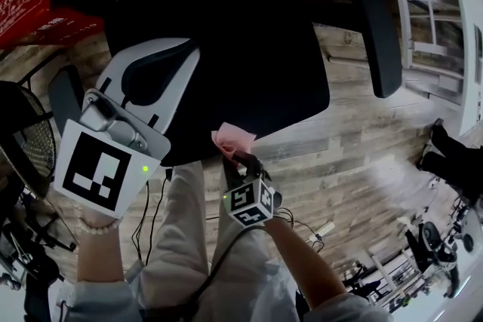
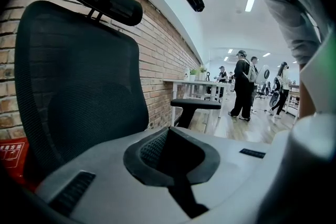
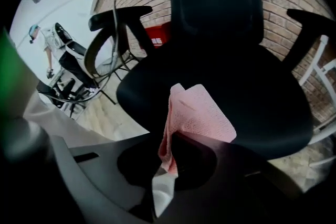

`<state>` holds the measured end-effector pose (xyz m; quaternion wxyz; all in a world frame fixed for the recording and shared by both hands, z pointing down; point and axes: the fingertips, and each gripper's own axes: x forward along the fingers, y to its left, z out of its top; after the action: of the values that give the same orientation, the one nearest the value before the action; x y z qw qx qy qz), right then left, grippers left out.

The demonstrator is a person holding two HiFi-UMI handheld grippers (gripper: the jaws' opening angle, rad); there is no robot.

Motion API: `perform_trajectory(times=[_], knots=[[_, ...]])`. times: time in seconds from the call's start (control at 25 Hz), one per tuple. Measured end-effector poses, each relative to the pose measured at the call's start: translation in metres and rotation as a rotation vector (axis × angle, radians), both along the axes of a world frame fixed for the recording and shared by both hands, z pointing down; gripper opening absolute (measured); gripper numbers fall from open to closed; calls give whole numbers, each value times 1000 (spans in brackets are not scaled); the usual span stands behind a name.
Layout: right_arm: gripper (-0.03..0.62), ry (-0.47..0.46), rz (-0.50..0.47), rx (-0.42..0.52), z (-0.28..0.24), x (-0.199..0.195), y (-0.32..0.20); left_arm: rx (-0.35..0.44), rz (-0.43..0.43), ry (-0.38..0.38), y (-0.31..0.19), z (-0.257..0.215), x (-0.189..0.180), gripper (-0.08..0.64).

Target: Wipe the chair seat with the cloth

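A black office chair fills the upper middle of the head view, its seat (image 1: 256, 56) facing me. My right gripper (image 1: 235, 158) is shut on a folded pink cloth (image 1: 232, 138) at the seat's front edge. In the right gripper view the cloth (image 3: 199, 113) sticks up from the right gripper (image 3: 168, 165) above the seat (image 3: 252, 102); whether it touches the seat I cannot tell. My left gripper (image 1: 170, 49) hovers over the seat's left side, shut with nothing in it. The left gripper (image 2: 173, 149) points at the mesh backrest (image 2: 79, 86).
Black armrests (image 1: 373, 30) flank the seat. A red box (image 1: 30, 11) sits by the brick wall behind the chair. A round wire frame (image 1: 26, 139) stands at my left and white table legs (image 1: 423, 11) at far right. People (image 2: 244, 84) stand in the distance.
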<state>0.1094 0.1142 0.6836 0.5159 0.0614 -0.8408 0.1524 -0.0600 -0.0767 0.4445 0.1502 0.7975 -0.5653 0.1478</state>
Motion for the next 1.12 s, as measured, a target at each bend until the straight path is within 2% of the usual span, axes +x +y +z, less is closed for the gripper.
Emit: perform_trajectory(times=[0.32,0.44,0.64,0.8,1.12], knots=[[54,-119,-259,-93,-12,-78,96,-7,10,-9,18,8,-7,18],[54,-142,-288,-115,-15,-95,112,-3,-2,-10,23,11,-10,18],[52,-171,-251,-126,-36,-98,106,8,-31,13,29,0,-11,18],[52,-201,-220,-88,-71,-89,74,40,-34,-7,28,-32,-7,18],[54,-331,10,77,-203,-89,-38,107,-91,-21,27,-137,-21,18]])
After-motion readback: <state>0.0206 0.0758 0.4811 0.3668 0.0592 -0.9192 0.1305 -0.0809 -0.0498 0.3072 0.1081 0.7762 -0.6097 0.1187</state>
